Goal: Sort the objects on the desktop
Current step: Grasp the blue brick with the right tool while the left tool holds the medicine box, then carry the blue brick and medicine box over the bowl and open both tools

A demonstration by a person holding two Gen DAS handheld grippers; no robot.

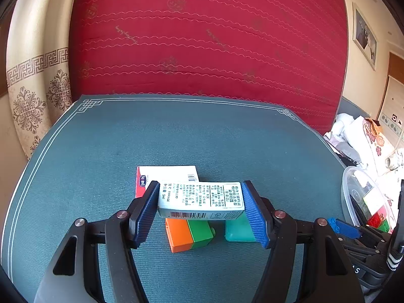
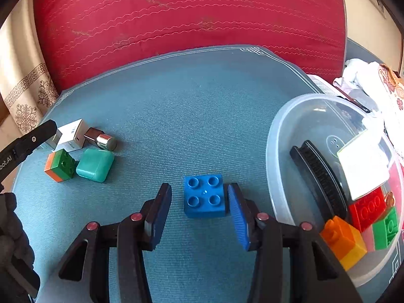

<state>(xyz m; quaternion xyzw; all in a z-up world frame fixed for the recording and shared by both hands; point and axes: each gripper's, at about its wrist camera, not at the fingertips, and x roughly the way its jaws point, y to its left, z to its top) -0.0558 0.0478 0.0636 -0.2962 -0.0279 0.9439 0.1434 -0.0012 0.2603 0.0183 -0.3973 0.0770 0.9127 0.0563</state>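
My left gripper (image 1: 200, 185) is shut on a white printed carton (image 1: 202, 198), held crosswise between both blue pads above the teal mat (image 1: 176, 131). Under the carton lie an orange-and-green brick (image 1: 189, 234), a teal case (image 1: 238, 231) and a flat white-and-red pack (image 1: 166, 174). In the right wrist view my right gripper (image 2: 199, 189) is open around a blue four-stud brick (image 2: 204, 195) resting on the mat. Its right pad (image 2: 238, 209) sits against the brick, and its left pad (image 2: 160, 212) stands well apart from it.
A clear plastic tub (image 2: 290, 131) at the right holds a black comb (image 2: 318, 174), a white box and red, green and orange bricks. A silver-capped tube (image 2: 103, 140) lies at the left by the green brick (image 2: 60, 165). A red cushion (image 2: 189, 12) backs the mat.
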